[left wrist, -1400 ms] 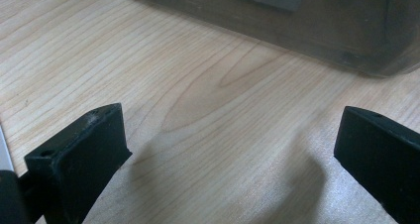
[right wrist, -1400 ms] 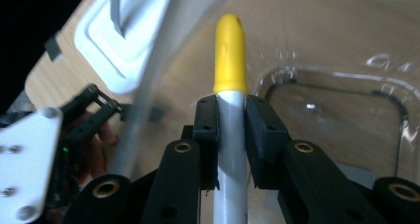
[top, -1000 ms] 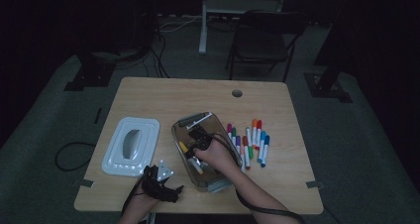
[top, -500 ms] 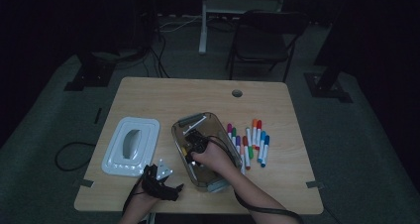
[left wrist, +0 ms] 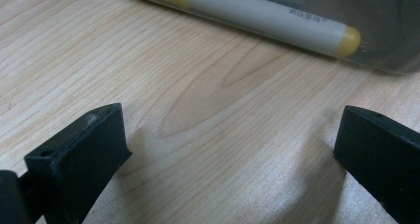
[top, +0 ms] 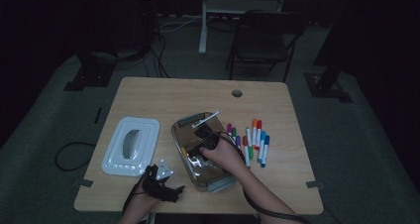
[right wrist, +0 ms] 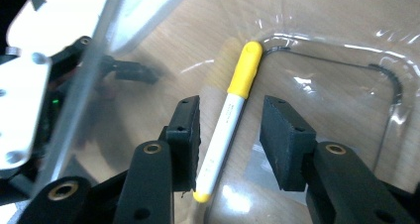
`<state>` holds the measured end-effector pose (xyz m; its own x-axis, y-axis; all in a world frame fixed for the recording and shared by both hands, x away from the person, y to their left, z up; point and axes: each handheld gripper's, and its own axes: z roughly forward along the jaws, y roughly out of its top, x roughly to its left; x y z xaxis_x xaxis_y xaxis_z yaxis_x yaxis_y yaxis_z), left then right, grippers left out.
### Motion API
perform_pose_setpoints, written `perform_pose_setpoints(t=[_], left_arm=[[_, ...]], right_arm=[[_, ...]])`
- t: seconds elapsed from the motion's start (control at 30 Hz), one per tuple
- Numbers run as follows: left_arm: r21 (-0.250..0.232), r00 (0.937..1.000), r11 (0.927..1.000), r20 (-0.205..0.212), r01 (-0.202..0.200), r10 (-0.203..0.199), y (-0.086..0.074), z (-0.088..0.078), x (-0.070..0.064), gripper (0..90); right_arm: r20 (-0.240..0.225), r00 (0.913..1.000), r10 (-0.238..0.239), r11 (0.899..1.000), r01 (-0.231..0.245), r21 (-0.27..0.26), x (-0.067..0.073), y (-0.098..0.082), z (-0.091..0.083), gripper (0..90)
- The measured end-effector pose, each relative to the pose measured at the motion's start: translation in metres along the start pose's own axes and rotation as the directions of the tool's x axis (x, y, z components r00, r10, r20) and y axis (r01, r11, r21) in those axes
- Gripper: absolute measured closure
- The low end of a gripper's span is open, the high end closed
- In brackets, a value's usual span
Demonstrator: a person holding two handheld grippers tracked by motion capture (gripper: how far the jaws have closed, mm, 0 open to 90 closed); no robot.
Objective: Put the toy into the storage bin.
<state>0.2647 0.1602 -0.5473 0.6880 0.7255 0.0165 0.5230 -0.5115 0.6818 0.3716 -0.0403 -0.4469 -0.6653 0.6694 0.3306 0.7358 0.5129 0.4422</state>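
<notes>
A clear plastic box (top: pixel 190 120) stands mid-table. My right gripper (top: pixel 202 149) reaches into it, and its jaws have just been opening. In the right gripper view (right wrist: pixel 232 112) they stand apart over a yellow-capped marker (right wrist: pixel 230 115), which lies loose on the box floor between them. My left gripper (top: pixel 167 180) rests low at the table's front edge, left of the box. Its jaws (left wrist: pixel 233 130) are wide apart over bare wood, and the same yellow marker (left wrist: pixel 262 16) shows through the box wall ahead of it.
The box's white lid (top: pixel 131 145) lies left of the box. Several coloured markers (top: pixel 250 140) lie in a row to the right of it. A white pen (top: pixel 205 120) rests across the box's far rim. A chair (top: pixel 262 40) stands beyond the table.
My right hand has shifted slightly inside the box. The left hand has stayed where it was.
</notes>
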Motion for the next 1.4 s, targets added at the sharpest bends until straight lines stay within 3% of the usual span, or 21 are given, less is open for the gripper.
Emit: perform_pose_setpoints(t=[0.4,0.43,0.63,0.77,0.83,0.87,0.97,1.03,1.13,1.2,1.27,1.3,1.33,1.4], left_arm=[[0.002,1.0,1.0,-0.002,0.001,-0.001,0.0,0.0,0.0,0.6],[0.002,1.0,1.0,-0.002,0.001,-0.001,0.0,0.0,0.0,0.6],[0.002,1.0,1.0,-0.001,0.001,-0.001,0.0,0.0,0.0,0.6],[0.0,1.0,1.0,-0.001,0.003,-0.003,0.0,0.0,0.0,0.6],[0.0,1.0,1.0,0.002,0.001,-0.001,0.0,0.0,0.0,0.6],[0.0,1.0,1.0,0.001,0.001,-0.001,0.0,0.0,0.0,0.6],[-0.001,1.0,1.0,0.0,0.002,-0.002,0.0,0.0,0.0,0.6],[-0.001,1.0,1.0,0.0,0.003,-0.003,0.0,0.0,0.0,0.6],[-0.001,1.0,1.0,-0.003,0.006,-0.006,0.0,0.001,0.0,0.6],[-0.002,1.0,1.0,-0.004,0.009,-0.009,0.001,0.001,0.0,0.6],[-0.001,0.9999,1.0,-0.005,0.009,-0.009,0.001,0.001,0.0,0.6],[0.0,1.0,1.0,-0.005,0.008,-0.008,0.001,0.001,0.001,0.6],[0.001,1.0,1.0,-0.005,0.008,-0.008,0.001,0.001,0.001,0.6],[-0.002,0.9999,1.0,-0.006,0.008,-0.008,0.001,0.001,0.0,0.6]], right_arm=[[0.055,0.994,-0.094,0.989,0.1,-0.111,0.005,-0.013,-0.028,49.9],[0.058,0.9913,-0.118,0.984,0.125,-0.127,0.005,-0.015,-0.03,48.8],[0.04,0.9856,-0.164,0.962,0.169,-0.215,0.0,-0.029,-0.051,45.6],[0.025,0.9887,-0.148,0.954,0.149,-0.262,-0.005,-0.035,-0.065,48.0],[0.055,0.9927,-0.107,0.948,0.119,-0.295,-0.012,-0.044,-0.082,49.3],[0.069,0.9926,-0.1,0.941,0.117,-0.318,-0.014,-0.046,-0.088,49.3],[0.053,0.9944,-0.092,0.913,0.105,-0.395,-0.023,-0.055,-0.105,49.5],[0.087,0.9911,-0.101,0.896,0.129,-0.425,-0.028,-0.061,-0.117,46.6],[0.107,0.9909,-0.081,0.875,0.122,-0.469,-0.04,-0.073,-0.131,43.4],[0.119,0.9918,-0.047,0.868,0.099,-0.487,-0.047,-0.08,-0.137,35.5],[0.125,0.9915,0.034,0.85,0.037,-0.526,-0.054,-0.087,-0.139,32.4],[0.125,0.992,0.021,0.845,0.049,-0.533,-0.058,-0.091,-0.14,30.2],[0.136,0.9907,0.006,0.846,0.067,-0.529,-0.062,-0.095,-0.14,28.7],[0.174,0.9844,0.029,0.859,0.065,-0.508,-0.069,-0.101,-0.138,33.6]])
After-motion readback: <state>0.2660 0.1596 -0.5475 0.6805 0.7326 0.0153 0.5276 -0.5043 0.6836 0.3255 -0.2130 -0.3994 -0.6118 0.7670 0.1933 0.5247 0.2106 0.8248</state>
